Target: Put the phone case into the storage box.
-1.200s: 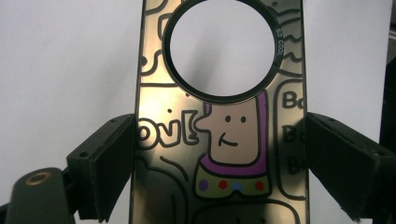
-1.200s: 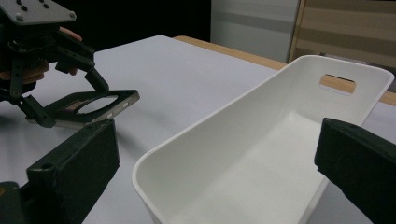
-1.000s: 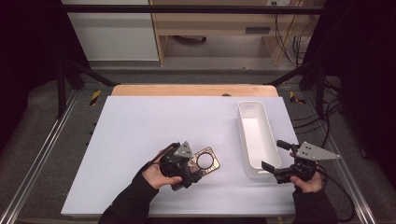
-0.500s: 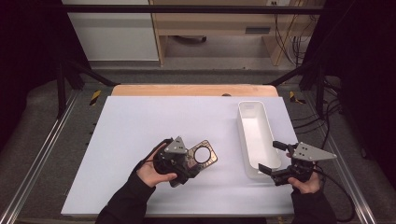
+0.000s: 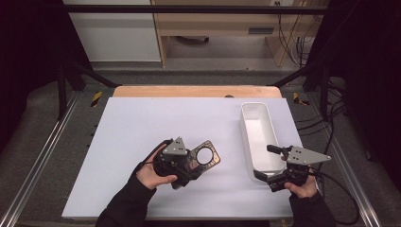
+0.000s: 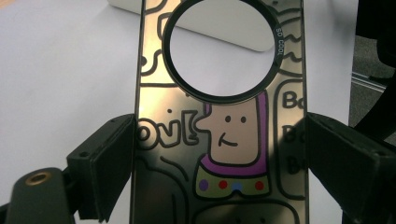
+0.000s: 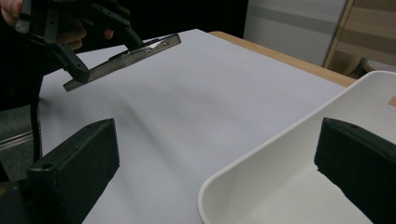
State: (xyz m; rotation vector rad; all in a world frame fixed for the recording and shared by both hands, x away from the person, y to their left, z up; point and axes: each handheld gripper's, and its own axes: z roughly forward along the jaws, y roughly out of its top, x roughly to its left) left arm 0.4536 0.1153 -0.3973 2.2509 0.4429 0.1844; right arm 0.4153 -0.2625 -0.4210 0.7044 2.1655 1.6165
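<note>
This looks like a lab or test workshop. A white-topped table [image 5: 142,123] stands inside a frame of aluminium rails [image 5: 38,161] and black struts [image 5: 71,78], cables [image 5: 302,33] hang by a wooden bench [image 5: 213,19] behind, and yellow-black warning tape [image 5: 96,98] marks the grey floor.

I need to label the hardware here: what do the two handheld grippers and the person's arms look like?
Both the left gripper and right gripper are black, with two blocky black jaws and a grey three-cornered plate on top. A black cable trails from the right one. The person wears dark long sleeves.

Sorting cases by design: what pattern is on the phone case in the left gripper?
Black-outlined cartoon doodles on a shiny gold phone case, with a purple-hooded face; clearest in the left gripper view.
</note>
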